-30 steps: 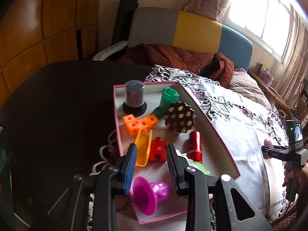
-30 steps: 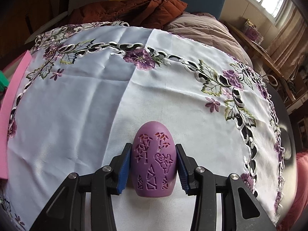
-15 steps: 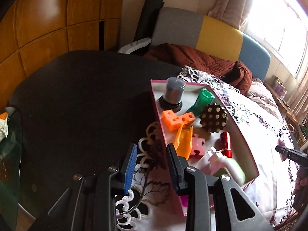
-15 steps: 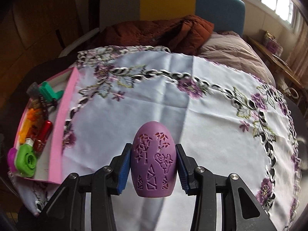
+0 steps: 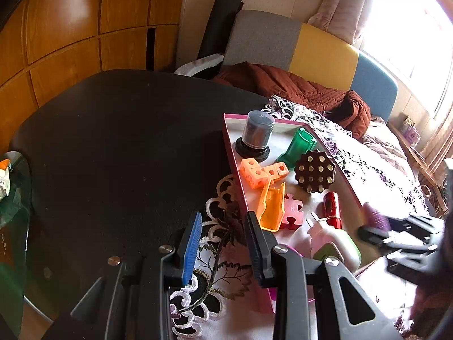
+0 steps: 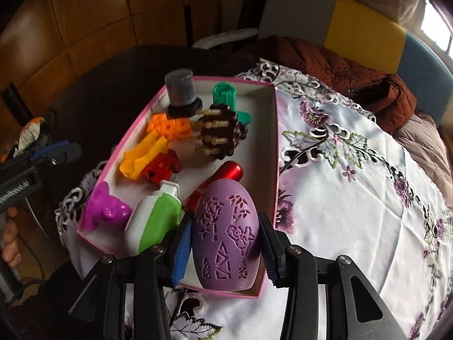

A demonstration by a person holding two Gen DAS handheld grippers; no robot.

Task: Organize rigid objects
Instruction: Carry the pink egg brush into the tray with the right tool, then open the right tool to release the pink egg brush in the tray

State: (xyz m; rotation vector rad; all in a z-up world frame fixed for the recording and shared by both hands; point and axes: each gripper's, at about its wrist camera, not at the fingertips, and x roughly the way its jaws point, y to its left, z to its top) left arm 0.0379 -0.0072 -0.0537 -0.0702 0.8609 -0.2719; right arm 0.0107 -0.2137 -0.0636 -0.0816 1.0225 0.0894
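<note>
As fingers (image 6: 181, 250) clamp both sides, purple egg (image 6: 225, 233) over pink box (image 6: 276, 147) corner

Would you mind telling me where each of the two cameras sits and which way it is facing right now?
Left wrist: on the open left gripper, facing the black table and the pink box's left side; the right gripper shows at right.
Right wrist: on the right gripper, shut on the purple egg over the box's near end; a hand shows.
Shared: box, toys.

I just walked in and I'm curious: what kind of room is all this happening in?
Probably a home living or dining room: a table with an embroidered floral tablecloth, wood-panelled walls, and a curtained window behind a grey, yellow and blue seat back.
</note>
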